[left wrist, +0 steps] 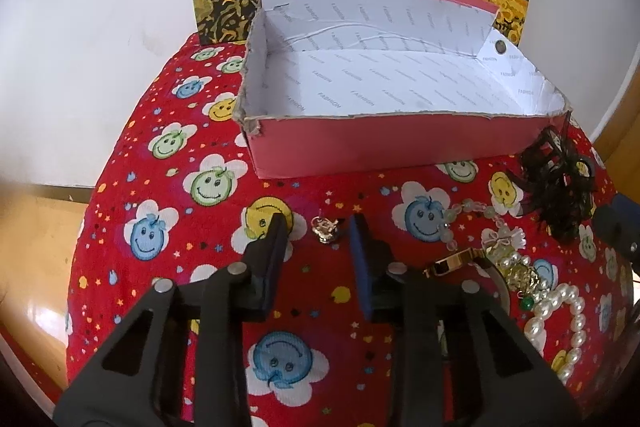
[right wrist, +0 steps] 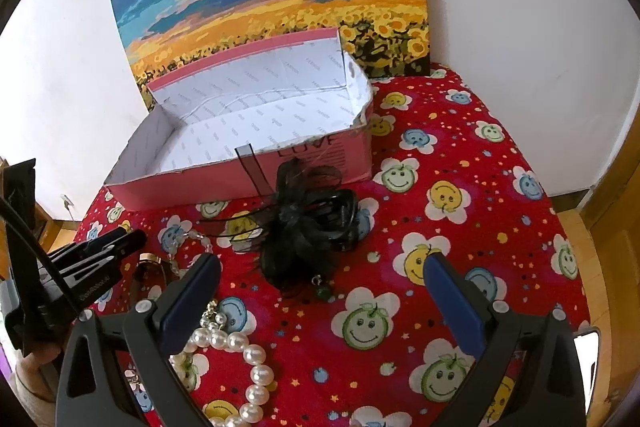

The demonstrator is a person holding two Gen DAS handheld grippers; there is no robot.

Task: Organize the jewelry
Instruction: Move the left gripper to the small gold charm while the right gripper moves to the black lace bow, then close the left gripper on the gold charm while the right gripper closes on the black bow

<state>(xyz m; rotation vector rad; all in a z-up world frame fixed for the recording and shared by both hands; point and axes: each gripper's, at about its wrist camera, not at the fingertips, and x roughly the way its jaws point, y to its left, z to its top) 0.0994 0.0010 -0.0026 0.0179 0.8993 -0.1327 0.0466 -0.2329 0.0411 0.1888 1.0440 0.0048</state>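
Left tongs [left wrist: 316,227]: jaws narrowed but apart, flanking the small gold charm [left wrist: 326,229]; pads not yet pressing it.
Charm position: on the red cloth [left wrist: 168,251], between the tips, slightly nearer the right-hand pad.
Long axis: too small to tell.
Right tongs [right wrist: 320,267]: wide open, empty, above the black feather clip [right wrist: 308,227].
Nearer hand: the left, judged from the charm's place.
Pink box [left wrist: 384,151]: empty, just beyond the charm.
Pearl strand [left wrist: 560,323]: right of the left tongs, untouched.
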